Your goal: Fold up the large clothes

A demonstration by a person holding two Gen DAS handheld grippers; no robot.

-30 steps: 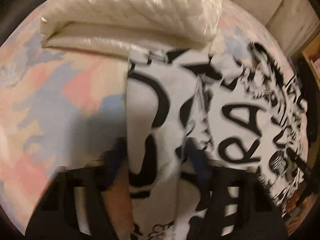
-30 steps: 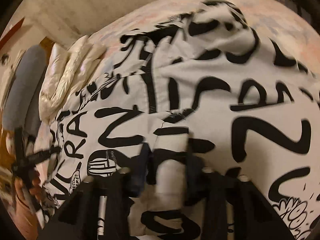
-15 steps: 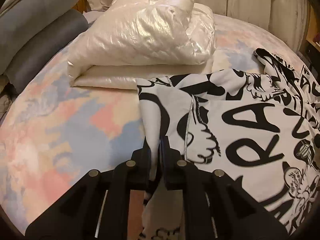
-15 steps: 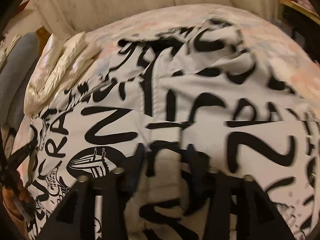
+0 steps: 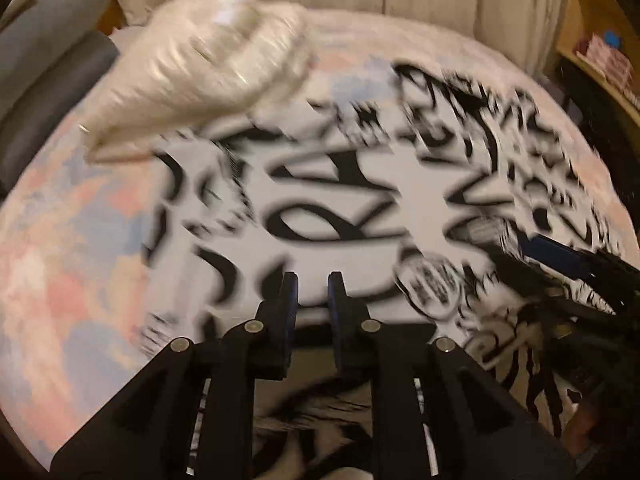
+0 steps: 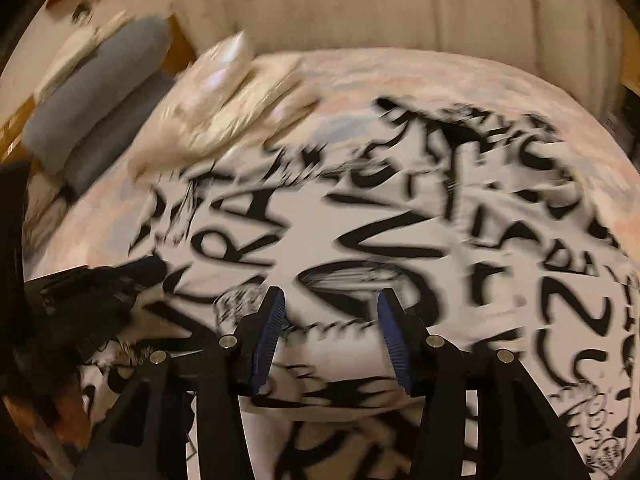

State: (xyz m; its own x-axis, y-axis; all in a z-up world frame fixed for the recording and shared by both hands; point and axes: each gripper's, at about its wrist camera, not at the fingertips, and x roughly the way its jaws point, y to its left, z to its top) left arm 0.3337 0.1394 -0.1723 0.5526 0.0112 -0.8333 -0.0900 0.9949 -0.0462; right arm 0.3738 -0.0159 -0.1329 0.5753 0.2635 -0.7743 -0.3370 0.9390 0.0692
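Observation:
A large white garment with black graffiti lettering (image 5: 340,216) lies spread on a pastel-patterned bed (image 5: 72,248); it also shows in the right wrist view (image 6: 360,240). My left gripper (image 5: 312,284) hovers over its near edge, jaws slightly apart with nothing between them. My right gripper (image 6: 330,304) is wide open above a raised fold of the garment, holding nothing. The right gripper shows at the right in the left wrist view (image 5: 560,256); the left gripper shows at the left in the right wrist view (image 6: 120,276). Both views are motion-blurred.
A folded shiny cream puffer jacket (image 5: 208,80) lies at the back left of the bed, touching the garment's far corner. Grey bolsters (image 5: 44,80) lie on the far left. A pale panelled wall (image 6: 400,12) stands behind, a wooden shelf (image 5: 600,64) at right.
My left gripper let go of the garment's edge and opened a little. My right gripper opened wide. Both pulled back and up, so more of the garment shows.

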